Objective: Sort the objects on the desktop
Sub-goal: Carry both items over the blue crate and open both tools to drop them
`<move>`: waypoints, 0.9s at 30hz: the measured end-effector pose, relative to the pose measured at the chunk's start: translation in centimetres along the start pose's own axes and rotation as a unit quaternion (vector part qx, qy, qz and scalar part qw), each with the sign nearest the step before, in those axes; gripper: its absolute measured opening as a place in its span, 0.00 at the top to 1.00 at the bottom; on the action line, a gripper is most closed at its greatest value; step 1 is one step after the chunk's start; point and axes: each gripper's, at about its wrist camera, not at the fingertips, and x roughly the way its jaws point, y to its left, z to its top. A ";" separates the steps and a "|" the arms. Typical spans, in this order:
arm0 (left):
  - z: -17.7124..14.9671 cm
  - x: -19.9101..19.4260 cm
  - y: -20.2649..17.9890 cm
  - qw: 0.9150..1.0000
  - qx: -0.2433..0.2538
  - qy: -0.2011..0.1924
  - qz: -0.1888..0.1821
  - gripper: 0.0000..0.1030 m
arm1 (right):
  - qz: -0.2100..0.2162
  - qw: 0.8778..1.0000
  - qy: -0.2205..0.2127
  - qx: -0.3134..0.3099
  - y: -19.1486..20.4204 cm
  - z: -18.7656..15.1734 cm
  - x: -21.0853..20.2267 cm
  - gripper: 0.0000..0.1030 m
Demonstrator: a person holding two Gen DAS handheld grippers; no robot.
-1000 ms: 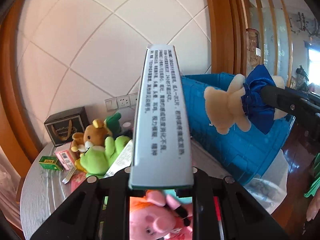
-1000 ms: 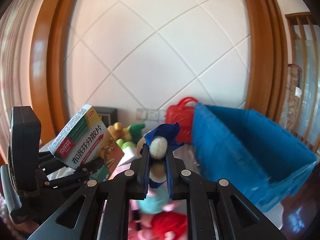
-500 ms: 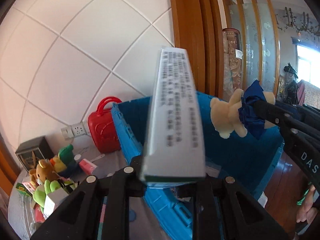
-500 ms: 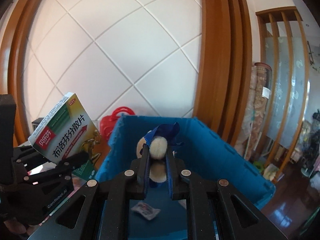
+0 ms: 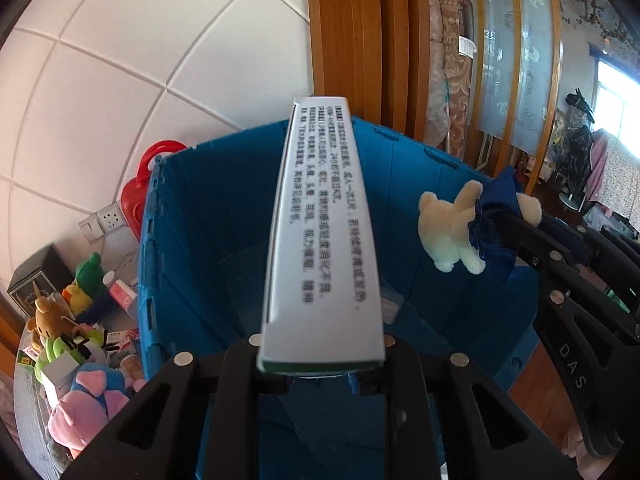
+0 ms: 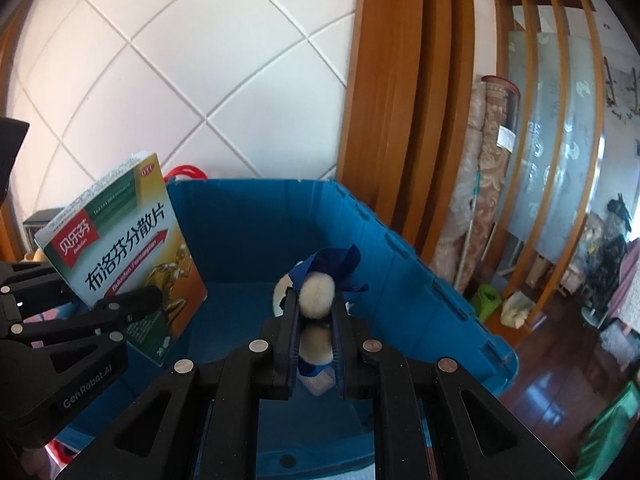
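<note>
My left gripper is shut on a medicine box, white on its narrow side and green and orange on its front. It hangs over the open blue crate. My right gripper is shut on a small cream plush bear in a blue dress, also held above the crate. In the left wrist view the bear hangs at the right, legs pointing left. A small white packet lies on the crate floor.
Left of the crate, the round table holds several plush toys, small boxes and a black gift box. A red case stands behind the crate by the tiled wall. Rolled rugs and a wooden screen stand to the right.
Both grippers have swung right from over the cluttered table to above the blue crate, each still holding its object. The toys now lie far left.
</note>
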 end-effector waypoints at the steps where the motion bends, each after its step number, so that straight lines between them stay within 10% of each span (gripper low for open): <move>1: -0.4 0.0 0.2 1.000 0.001 0.003 0.003 0.82 | -0.006 1.000 0.002 -0.003 -0.1 -0.1 0.3 0.86; 7: -0.8 0.6 -0.2 1.000 -0.004 0.013 0.012 0.81 | -0.025 0.999 0.015 -0.015 -0.5 -0.8 1.3 0.84; 10: -1.0 0.3 0.2 1.000 -0.005 0.007 0.018 0.59 | -0.030 0.999 0.016 -0.009 -0.9 -0.9 1.3 0.77; 13: -1.3 -0.5 0.7 1.000 -0.005 -0.010 0.020 0.32 | -0.035 0.999 0.009 -0.008 -1.0 -0.9 1.0 0.45; 15: -1.4 -1.3 0.8 0.999 0.000 -0.023 0.024 0.29 | -0.041 0.999 0.001 -0.009 -1.0 -0.8 0.6 0.16; 18: -1.5 -2.2 1.3 0.999 -0.004 -0.029 0.018 0.28 | -0.057 0.998 -0.011 -0.006 -1.0 -0.5 -0.3 0.04; 27: -2.4 -5.5 3.9 0.998 -0.025 -0.058 0.023 0.27 | -0.039 0.999 -0.011 0.005 -0.1 -0.5 -2.5 0.00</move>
